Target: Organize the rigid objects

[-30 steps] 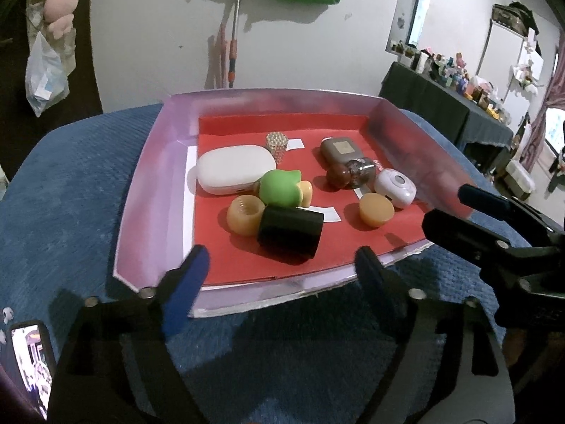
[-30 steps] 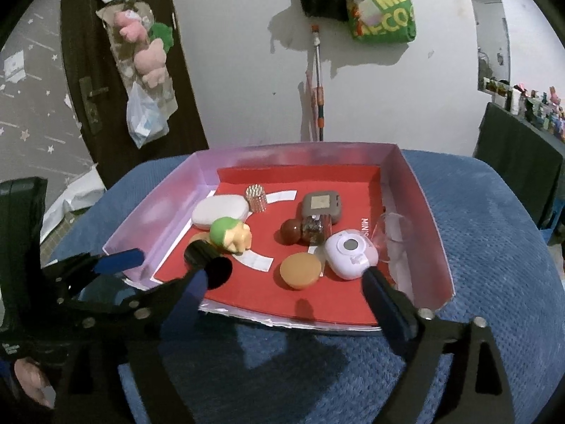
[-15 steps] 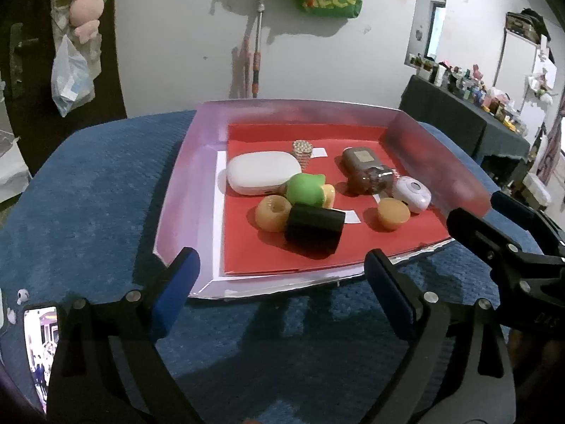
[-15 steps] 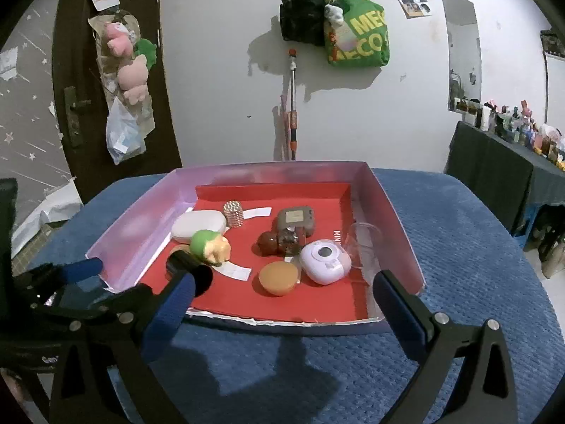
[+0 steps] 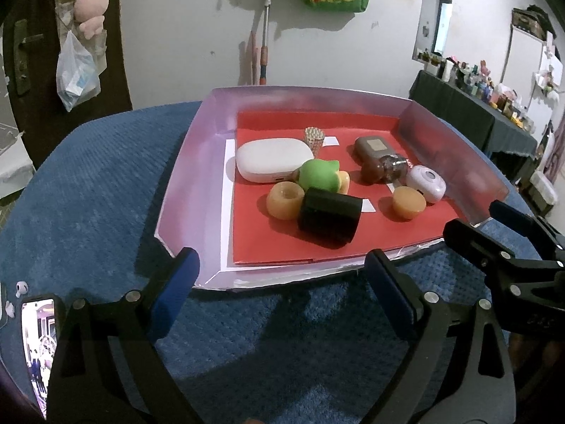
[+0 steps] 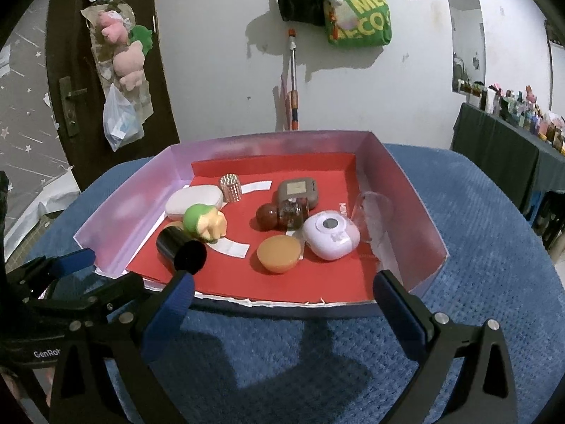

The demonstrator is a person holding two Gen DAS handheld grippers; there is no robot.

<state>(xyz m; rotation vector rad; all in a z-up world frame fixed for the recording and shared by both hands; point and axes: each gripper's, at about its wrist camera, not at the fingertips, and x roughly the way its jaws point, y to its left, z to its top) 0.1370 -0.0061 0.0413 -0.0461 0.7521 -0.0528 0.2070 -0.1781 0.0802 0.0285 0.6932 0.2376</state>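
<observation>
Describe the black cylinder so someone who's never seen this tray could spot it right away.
Find the pink-walled tray with the red floor on the blue cloth. Near its front edge the black cylinder lies on its side, against an orange ring and a green toy. It is the only black item there.

We can read only a few things. On the green bag point(image 6: 358, 17) hanging on the wall, large yellow letters give "ME" above "ECO"; the rest is cut off by folds. On the left gripper point(image 6: 70, 272), seen in the right wrist view, small white letters on its black body read "GenRo", running on out of sight. Print on the tray's red liner point(image 6: 317, 282) is too small to read.
</observation>
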